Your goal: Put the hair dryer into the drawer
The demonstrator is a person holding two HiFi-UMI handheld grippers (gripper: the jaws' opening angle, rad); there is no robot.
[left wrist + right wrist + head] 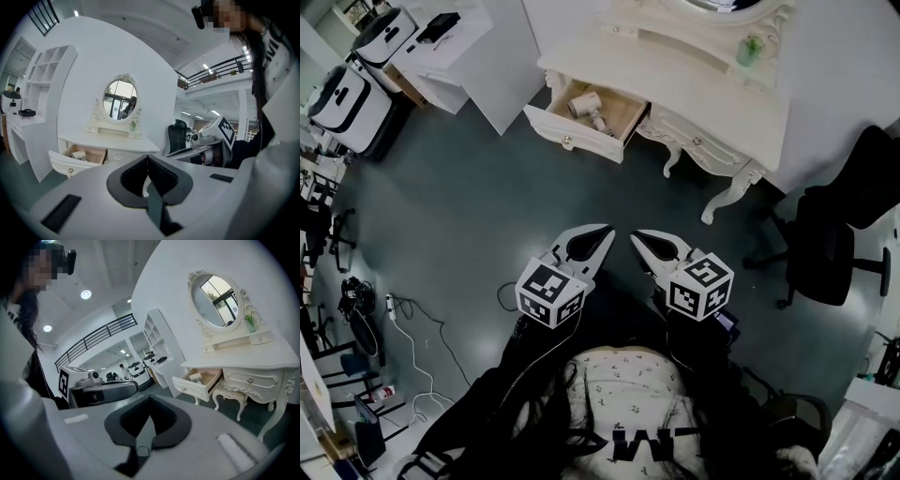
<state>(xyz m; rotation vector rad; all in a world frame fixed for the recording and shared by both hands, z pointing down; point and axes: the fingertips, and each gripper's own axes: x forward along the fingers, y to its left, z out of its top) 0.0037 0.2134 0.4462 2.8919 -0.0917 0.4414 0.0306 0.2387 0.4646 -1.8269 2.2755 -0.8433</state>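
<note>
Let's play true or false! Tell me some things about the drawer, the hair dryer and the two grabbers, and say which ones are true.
1. The drawer is open. True.
2. The hair dryer lies on the floor. False: it lies inside the open drawer.
3. The right gripper holds the hair dryer. False: its jaws are together with nothing between them.
4. The left gripper has its jaws shut and empty. True.
5. A black chair stands near the dressing table. True.
</note>
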